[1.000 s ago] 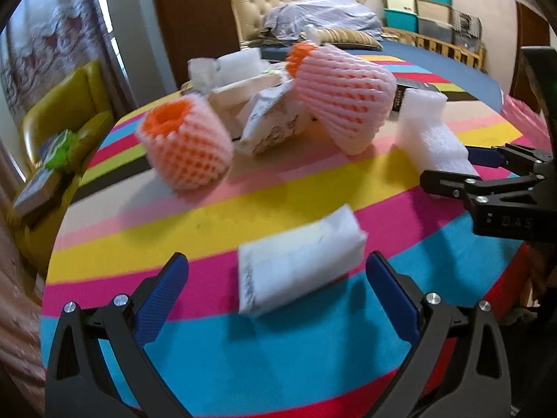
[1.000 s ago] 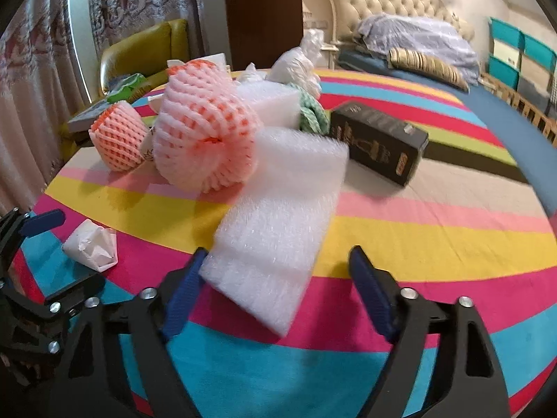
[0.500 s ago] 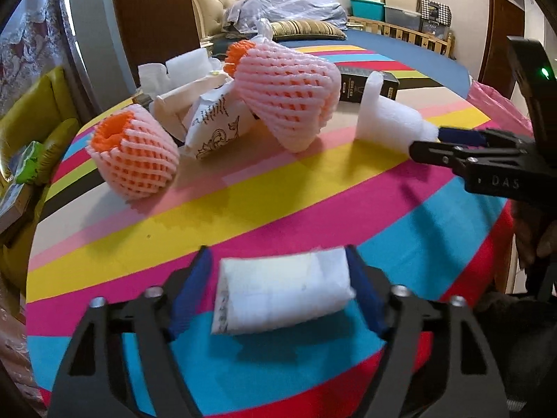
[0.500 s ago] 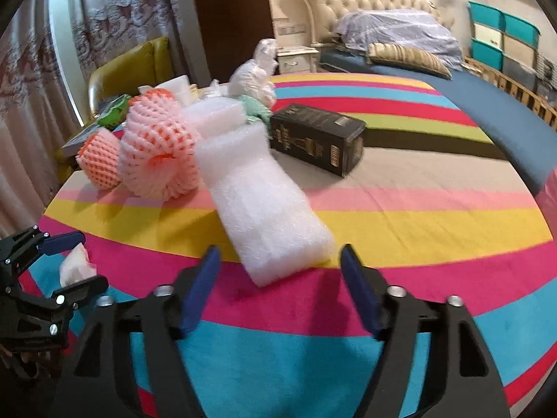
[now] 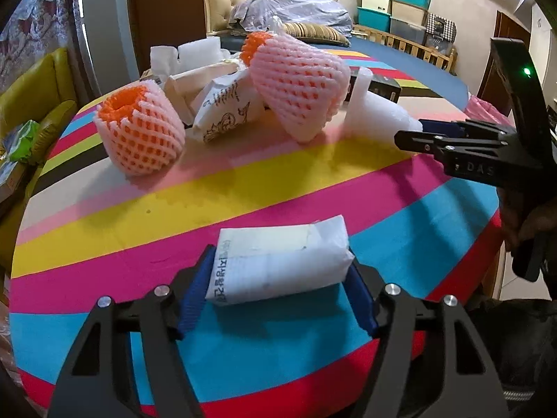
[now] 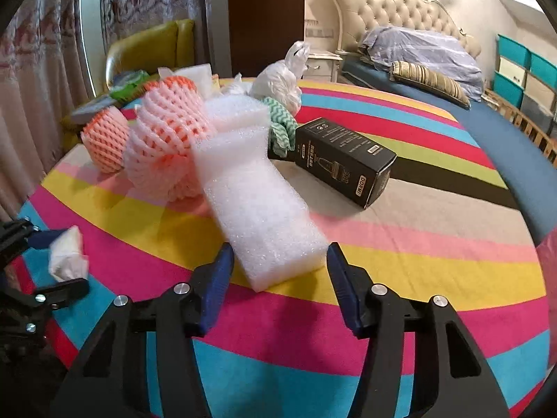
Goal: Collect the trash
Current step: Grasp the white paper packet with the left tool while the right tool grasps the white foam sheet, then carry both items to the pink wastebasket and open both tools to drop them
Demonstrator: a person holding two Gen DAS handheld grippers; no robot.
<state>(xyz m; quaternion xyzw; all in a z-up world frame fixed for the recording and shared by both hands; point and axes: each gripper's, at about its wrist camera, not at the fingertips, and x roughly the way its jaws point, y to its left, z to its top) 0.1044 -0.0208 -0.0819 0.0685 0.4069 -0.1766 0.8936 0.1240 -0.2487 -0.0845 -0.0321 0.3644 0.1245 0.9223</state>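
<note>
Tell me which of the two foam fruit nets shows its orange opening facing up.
The smaller net, standing apart at the left in the left wrist view. Its orange mouth opens upward, while the bigger net leans tilted against the paper trash pile.

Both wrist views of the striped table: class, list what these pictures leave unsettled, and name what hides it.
- Black box, left wrist view: mostly hidden behind the large foam net and white foam sheet.
- White packet, right wrist view: blurred, its print unreadable.
- Right gripper: pad contact with the foam sheet is unclear.
- No trash container in either view.
</note>
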